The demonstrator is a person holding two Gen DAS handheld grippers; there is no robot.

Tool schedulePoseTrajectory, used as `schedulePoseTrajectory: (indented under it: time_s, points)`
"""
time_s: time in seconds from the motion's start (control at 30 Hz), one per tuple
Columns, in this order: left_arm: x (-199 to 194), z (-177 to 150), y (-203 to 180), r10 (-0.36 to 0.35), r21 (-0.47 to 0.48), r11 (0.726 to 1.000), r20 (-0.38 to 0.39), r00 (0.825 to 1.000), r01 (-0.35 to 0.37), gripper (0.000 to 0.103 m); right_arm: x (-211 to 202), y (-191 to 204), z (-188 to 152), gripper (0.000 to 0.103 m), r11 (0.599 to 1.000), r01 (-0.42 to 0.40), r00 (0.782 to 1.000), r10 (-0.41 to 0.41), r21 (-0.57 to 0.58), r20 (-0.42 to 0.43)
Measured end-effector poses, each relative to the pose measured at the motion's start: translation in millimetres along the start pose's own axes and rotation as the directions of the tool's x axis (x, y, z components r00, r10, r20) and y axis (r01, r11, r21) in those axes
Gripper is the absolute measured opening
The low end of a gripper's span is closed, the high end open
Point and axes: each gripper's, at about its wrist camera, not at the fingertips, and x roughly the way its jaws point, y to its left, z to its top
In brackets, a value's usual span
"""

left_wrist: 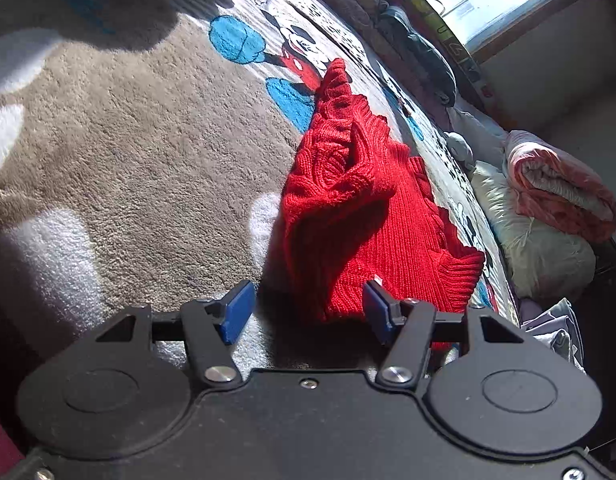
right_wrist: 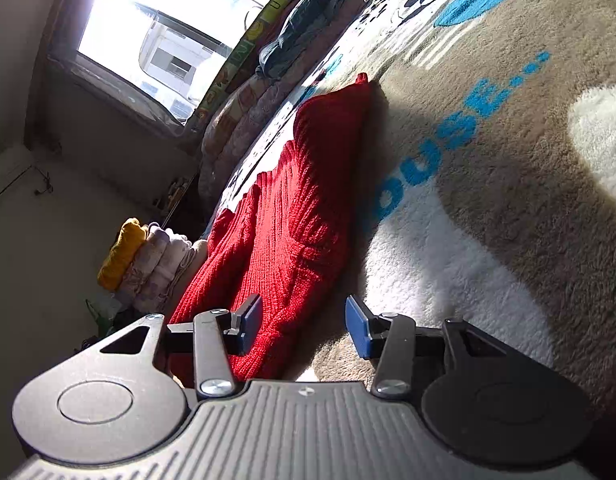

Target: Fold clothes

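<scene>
Red knitted sweater [left_wrist: 348,208] lies partly folded on a beige fleece blanket [left_wrist: 127,140] printed with a cartoon mouse [left_wrist: 303,56] and blue lettering [right_wrist: 444,152], which covers the bed. Along the far edge of the bed sit rolled bedding [left_wrist: 560,184], a stack of folded clothes [right_wrist: 147,260] and a dark bundle [right_wrist: 303,28] below a bright window [right_wrist: 167,36]. In the left wrist view a sleeve or side panel looks doubled over the ribbed body, with a ribbed hem [left_wrist: 460,276] nearest that camera.

By my reading, the fold is midway: the sides seem brought in, but the garment is long and lumpy. Next comes a grasp of the near edge at both corners, then carrying it over toward the far end.

Left gripper [left_wrist: 308,308] hangs released, jaws apart, straddling the near edge without clamping it. Right gripper [right_wrist: 303,324] is likewise spread wide, one pad [right_wrist: 251,320] against the knit and the other over the blanket.
</scene>
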Motion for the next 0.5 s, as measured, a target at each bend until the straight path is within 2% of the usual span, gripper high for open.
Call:
schedulePoseTrajectory:
  time_s: [0.07,0.17,0.27,0.33,0.43,0.5]
  points:
    - [-9,5,-6,0.008,0.036,0.999,0.039,0.999,-0.009,0.059,1,-5,4,0.046,1.0,-0.011,1.0,0.011,0.022,0.001]
    - [-18,16,-20,0.008,0.13,0.991,0.088,0.996,-0.02,0.06,7,-3,3,0.046,1.0,0.003,1.0,-0.004,-0.03,-0.014]
    - [-13,32,-33,-0.015,0.197,0.98,0.042,0.999,0.006,0.061,12,1,0,0.047,0.995,0.012,1.0,-0.013,-0.1,-0.012]
    - [-5,43,-48,-0.011,0.272,0.962,0.005,1.0,0.009,0.061,14,3,-3,0.047,0.99,0.015,1.0,-0.016,-0.14,-0.004]
    - [10,57,-73,0.021,0.393,0.919,0.0,1.0,-0.019,0.062,15,5,-5,0.049,0.984,0.012,1.0,-0.011,-0.175,0.004]
    - [23,68,-88,0.033,0.447,0.894,-0.008,0.999,-0.026,0.07,16,6,-7,0.052,0.981,0.007,1.0,-0.005,-0.196,0.01]
